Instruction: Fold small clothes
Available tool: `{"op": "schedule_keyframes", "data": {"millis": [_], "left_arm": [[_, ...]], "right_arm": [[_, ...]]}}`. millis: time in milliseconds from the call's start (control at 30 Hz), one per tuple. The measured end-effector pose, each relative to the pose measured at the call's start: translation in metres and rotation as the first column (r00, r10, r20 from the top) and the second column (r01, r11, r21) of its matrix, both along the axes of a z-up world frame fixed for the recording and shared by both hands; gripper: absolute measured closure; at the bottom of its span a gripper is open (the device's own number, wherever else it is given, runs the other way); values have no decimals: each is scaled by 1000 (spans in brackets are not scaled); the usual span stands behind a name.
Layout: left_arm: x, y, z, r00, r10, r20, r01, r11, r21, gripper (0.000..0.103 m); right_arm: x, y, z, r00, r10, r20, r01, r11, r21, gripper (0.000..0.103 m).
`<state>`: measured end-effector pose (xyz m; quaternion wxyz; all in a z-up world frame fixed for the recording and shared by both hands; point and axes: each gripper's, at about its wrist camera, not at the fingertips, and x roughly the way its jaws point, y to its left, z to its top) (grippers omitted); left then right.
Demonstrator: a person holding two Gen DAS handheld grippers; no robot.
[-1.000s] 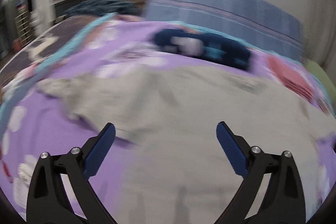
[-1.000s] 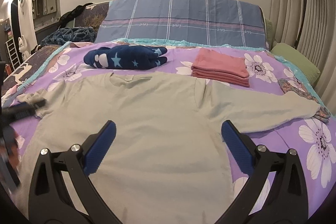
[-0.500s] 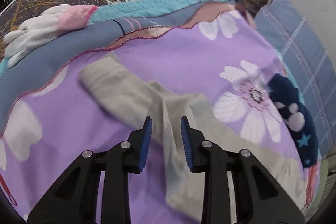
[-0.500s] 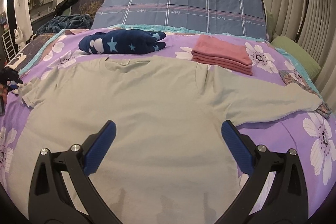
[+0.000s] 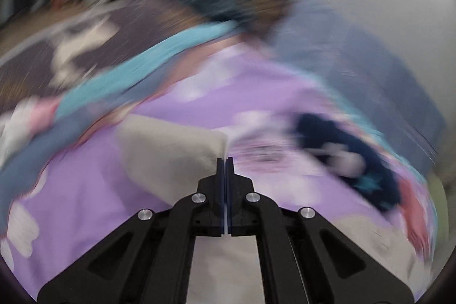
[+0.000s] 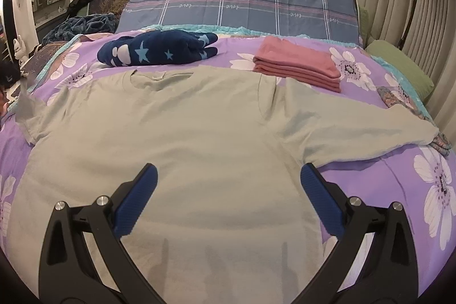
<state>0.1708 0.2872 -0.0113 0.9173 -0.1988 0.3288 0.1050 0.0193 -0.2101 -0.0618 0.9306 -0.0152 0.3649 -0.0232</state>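
A bed with one purple floral bedspread (image 6: pixel 399 178) holds three garments. One pale grey-green long-sleeved shirt (image 6: pixel 182 138) lies flat, front up, filling the middle of the right wrist view, collar toward 12 o'clock. At 9 o'clock its left sleeve (image 6: pixel 27 104) is lifted off the bedspread. At 11 o'clock lies one navy star-patterned bundle (image 6: pixel 159 49); at 1 o'clock, one folded pink garment (image 6: pixel 296 63). The other sleeve (image 6: pixel 370 133) stretches to 3 o'clock. The right gripper (image 6: pixel 228 184) hovers at 6 o'clock, its two blue pads spread wide and empty. In the blurred left wrist view, the left gripper (image 5: pixel 225 161), jaws just pressed together, pinches that sleeve's (image 5: pixel 171 150) edge at centre.
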Motion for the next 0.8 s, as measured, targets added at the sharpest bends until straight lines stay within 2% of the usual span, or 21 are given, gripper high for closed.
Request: {"op": "schedule_keyframes", "data": {"millis": [33, 67, 100, 167, 200, 233, 267, 300, 333, 433, 467, 533, 600, 633, 667, 733, 800], "left_arm": [[-8, -38, 22, 991, -113, 76, 110, 993, 36, 103], [-13, -61, 32, 977, -184, 112, 178, 982, 57, 103], [-19, -89, 41, 952, -270, 147, 260, 962, 86, 103], [-34, -155, 49, 876, -452, 170, 431, 890, 147, 102], [-39, -182, 47, 842, -516, 160, 492, 854, 168, 100], [-47, -214, 38, 800, -584, 136, 558, 808, 189, 86], [-53, -238, 27, 772, -627, 103, 600, 773, 208, 73], [-61, -264, 11, 746, -664, 60, 635, 735, 236, 49], [-69, -279, -2, 730, -683, 29, 654, 710, 260, 41], [-90, -312, -41, 690, -718, -93, 700, 628, 340, 41], [-95, -314, -49, 688, -716, -122, 703, 614, 359, 41], [-110, -306, -58, 697, -702, -148, 695, 609, 382, 41], [-121, -291, -63, 722, -674, -159, 668, 618, 415, 37], [-124, -280, -64, 747, -644, -162, 640, 633, 436, 35], [-123, -268, -64, 773, -613, -165, 612, 650, 450, 35], [-119, -239, -68, 829, -531, -172, 544, 699, 464, 33], [-118, -212, -75, 882, -433, -188, 466, 737, 489, 32]], "right_arm": [[1, -1, -1, 1000, -1, -1, 1, 1000, 9, 2], [1, -2, -1, 1000, -3, 0, 3, 1000, 14, 2], [1, -3, -1, 1000, -5, 0, 5, 1000, 15, 2], [-1, -6, -2, 1000, -12, -1, 12, 1000, 13, 2], [-2, -9, -2, 1000, -21, -1, 21, 1000, 12, 2], [-2, -12, -2, 1000, -27, -1, 27, 1000, 12, 2], [-4, -16, -2, 999, -36, -2, 36, 999, 12, 2], [-5, -21, -2, 999, -48, -4, 48, 999, 13, 2], [-6, -24, -2, 998, -55, -7, 55, 998, 15, 2], [-8, -36, -2, 998, -63, -16, 64, 998, 18, 2], [-8, -38, -1, 998, -62, -17, 63, 998, 19, 2], [-7, -43, -1, 998, -51, -21, 51, 998, 25, 2], [1, -44, -1, 1000, -11, -29, 13, 998, 56, 2], [5, -44, -1, 1000, 8, -30, -6, 997, 72, 3], [11, -42, 0, 999, 34, -30, -31, 995, 90, 11], [30, -36, 1, 993, 111, -35, -105, 985, 134, 41], [56, -26, 1, 977, 205, -57, -191, 962, 194, 55]]}}
